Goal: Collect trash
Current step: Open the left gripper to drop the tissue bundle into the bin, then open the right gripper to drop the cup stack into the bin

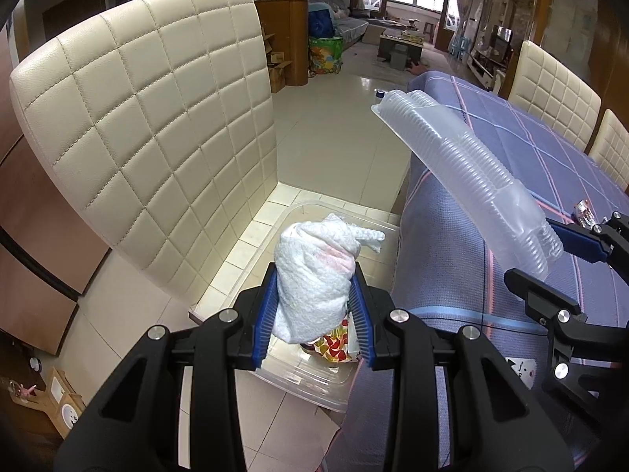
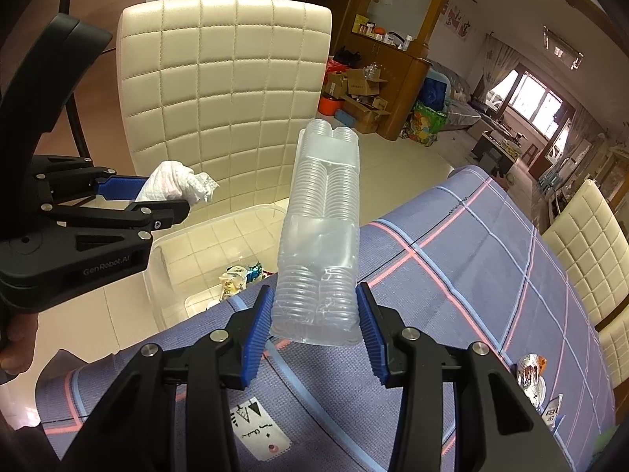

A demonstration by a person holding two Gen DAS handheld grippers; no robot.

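Observation:
My left gripper (image 1: 314, 310) is shut on a crumpled white paper towel (image 1: 318, 271) and holds it above a clear plastic bin (image 1: 314, 385) on the floor; it also shows in the right wrist view (image 2: 169, 196) with the towel (image 2: 177, 185). My right gripper (image 2: 318, 318) is shut on a clear ribbed plastic tray (image 2: 322, 228), held over the table edge; the tray also shows in the left wrist view (image 1: 471, 173). The bin (image 2: 173, 259) holds colourful wrappers (image 1: 334, 348).
A cream quilted chair (image 1: 149, 129) stands behind the bin. The table has a blue checked cloth (image 2: 452, 283) with wrappers (image 2: 530, 369) at its right side. More cream chairs (image 2: 585, 236) stand at the far side.

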